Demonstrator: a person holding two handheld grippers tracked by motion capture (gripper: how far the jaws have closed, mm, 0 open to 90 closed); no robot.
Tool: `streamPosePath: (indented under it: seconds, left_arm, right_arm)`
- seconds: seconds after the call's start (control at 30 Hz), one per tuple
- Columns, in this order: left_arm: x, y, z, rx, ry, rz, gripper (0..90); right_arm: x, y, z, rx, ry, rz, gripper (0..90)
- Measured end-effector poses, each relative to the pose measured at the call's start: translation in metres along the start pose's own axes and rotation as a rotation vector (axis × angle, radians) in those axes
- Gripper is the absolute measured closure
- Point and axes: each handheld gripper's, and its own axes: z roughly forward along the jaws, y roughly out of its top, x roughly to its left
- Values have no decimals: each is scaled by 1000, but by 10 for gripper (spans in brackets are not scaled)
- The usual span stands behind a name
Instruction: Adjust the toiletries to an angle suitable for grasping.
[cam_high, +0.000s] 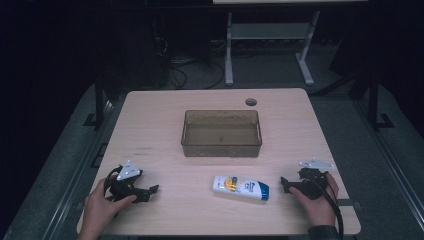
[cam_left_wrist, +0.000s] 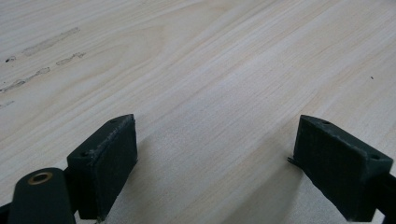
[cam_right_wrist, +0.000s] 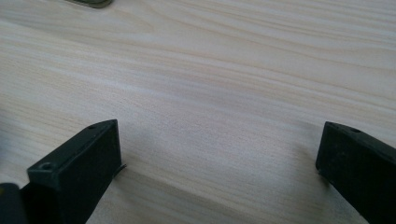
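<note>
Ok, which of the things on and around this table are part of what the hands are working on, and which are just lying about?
In the job:
- shampoo bottle, lying on its side between the grippers
- left gripper, jaws open
- right gripper, jaws open
- likely the clear bin, standing open behind the bottle

Just there:
- table
- white desk frame behind
- cables on the floor
</note>
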Motion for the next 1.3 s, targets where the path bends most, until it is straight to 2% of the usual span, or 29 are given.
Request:
streamPosePath:
  seconds: [0.27, 0.33, 0.37, 0.4, 0.47, 0.53, 0.57, 0.6, 0.67, 0.93, 1.03, 1.07, 1.17, 1.27, 1.3]
  left_arm:
    - [0, 0, 0, 0, 3, -1, 129]
    - [0, 0, 0, -1, 3, -3, 131]
    - [0, 0, 0, -1, 4, -4, 131]
    - [1, 0, 0, -2, 5, -7, 131]
    - [1, 0, 0, -2, 6, -7, 131]
    - [1, 0, 0, -2, 10, -12, 130]
    - [1, 0, 0, -2, 10, -12, 131]
    - [1, 0, 0, -2, 11, -12, 131]
    - [1, 0, 0, -2, 11, -12, 130]
    - [1, 0, 0, -2, 11, -13, 130]
    - [1, 0, 0, -2, 11, -13, 131]
    - [1, 0, 0, -2, 11, -13, 130]
    - [1, 0, 0, -2, 11, -13, 131]
    - [1, 0, 0, -2, 11, -13, 131]
    - [1, 0, 0, -2, 11, -13, 130]
  right_arm:
    - [1, 0, 0, -1, -14, 13, 0]
    - [1, 1, 0, 4, -13, 14, 29]
    - [1, 1, -2, 5, -9, 10, 97]
    - [0, 2, -6, -9, 4, 4, 224]
    - [0, 3, -6, -6, 8, -3, 245]
    - [0, 4, -11, -7, 27, -19, 388]
    - [0, 4, -11, -7, 27, -19, 388]
    - [0, 4, -12, -10, 30, -21, 426]
    - [1, 6, -15, -16, 67, -41, 498]
    - [2, 9, -20, -25, 138, -61, 724]
    - [4, 11, -24, -38, 215, -57, 856]
    - [4, 11, -24, -38, 215, -57, 856]
    - [8, 12, -27, -36, 278, -61, 900]
    - [10, 13, -30, -32, 299, -60, 900]
    - [11, 13, -32, -35, 331, -53, 900]
